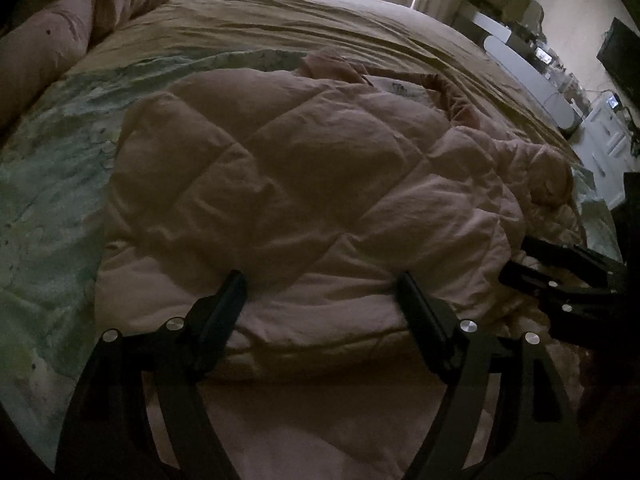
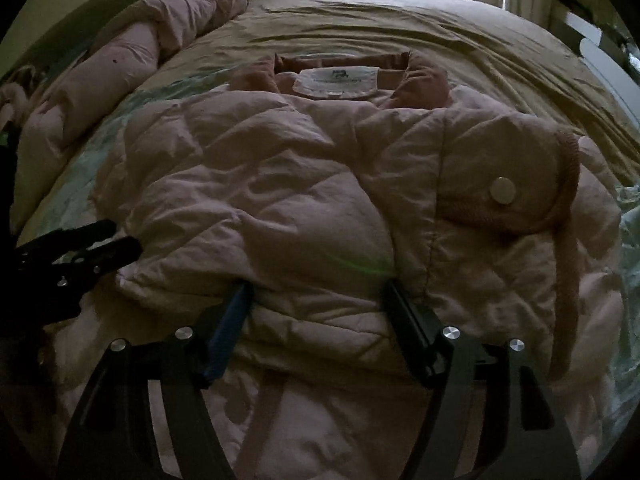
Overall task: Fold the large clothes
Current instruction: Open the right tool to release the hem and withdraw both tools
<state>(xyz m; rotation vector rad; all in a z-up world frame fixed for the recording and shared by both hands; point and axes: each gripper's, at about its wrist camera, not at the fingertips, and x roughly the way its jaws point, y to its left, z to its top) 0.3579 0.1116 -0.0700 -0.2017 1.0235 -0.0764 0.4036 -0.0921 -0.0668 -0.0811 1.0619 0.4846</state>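
A pale pink quilted jacket [image 1: 304,160] lies folded on the bed, collar and white label [image 2: 336,80] at the far end. A sleeve with a knitted cuff [image 2: 564,160] and a round snap button [image 2: 503,191] is laid across its right side. My left gripper [image 1: 320,280] stands open at the near folded edge, its fingers wide apart on either side of a bulge of fabric. My right gripper [image 2: 318,286] is open the same way at the near edge, further right. Each gripper shows in the other's view: the right gripper [image 1: 520,264] and the left gripper [image 2: 120,236].
The tan bed sheet [image 1: 280,12] stretches beyond the jacket. A green patterned blanket [image 1: 48,184] lies under its left side. A rolled pink duvet [image 2: 120,68] runs along the bed's left edge. White furniture [image 1: 520,64] and a dark screen [image 1: 620,56] stand off the right side.
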